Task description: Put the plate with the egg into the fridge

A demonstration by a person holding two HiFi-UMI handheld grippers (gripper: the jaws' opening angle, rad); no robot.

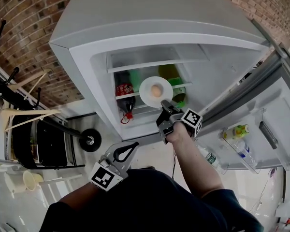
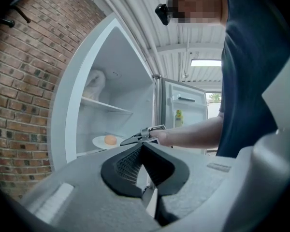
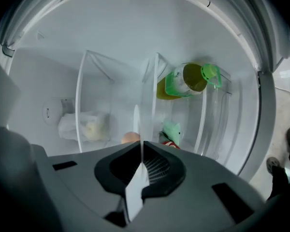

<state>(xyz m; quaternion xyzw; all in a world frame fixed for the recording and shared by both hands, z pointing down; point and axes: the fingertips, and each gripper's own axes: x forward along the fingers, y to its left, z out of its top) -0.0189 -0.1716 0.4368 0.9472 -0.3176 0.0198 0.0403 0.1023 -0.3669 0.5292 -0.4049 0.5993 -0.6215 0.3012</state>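
A white plate (image 1: 147, 87) carrying a brown egg (image 1: 156, 90) is held inside the open fridge, level with a shelf. My right gripper (image 1: 165, 106) is shut on the plate's near rim. In the right gripper view the plate (image 3: 137, 117) shows edge-on between the pads, and the egg (image 3: 130, 137) peeks out to the left of it. My left gripper (image 1: 129, 147) hangs lower, outside the fridge, shut and holding nothing. From the left gripper view the plate (image 2: 99, 142), the egg (image 2: 110, 139) and the right gripper (image 2: 134, 138) appear in the fridge opening.
A cola bottle (image 1: 124, 92) and a green bottle (image 1: 170, 73) stand behind the plate. A green-capped bottle (image 3: 186, 80) and a pale bag (image 3: 84, 125) lie on glass shelves. The open door (image 1: 261, 129) at right holds bottles (image 1: 237, 131). A brick wall (image 1: 29, 28) and a rack (image 1: 24, 115) are at left.
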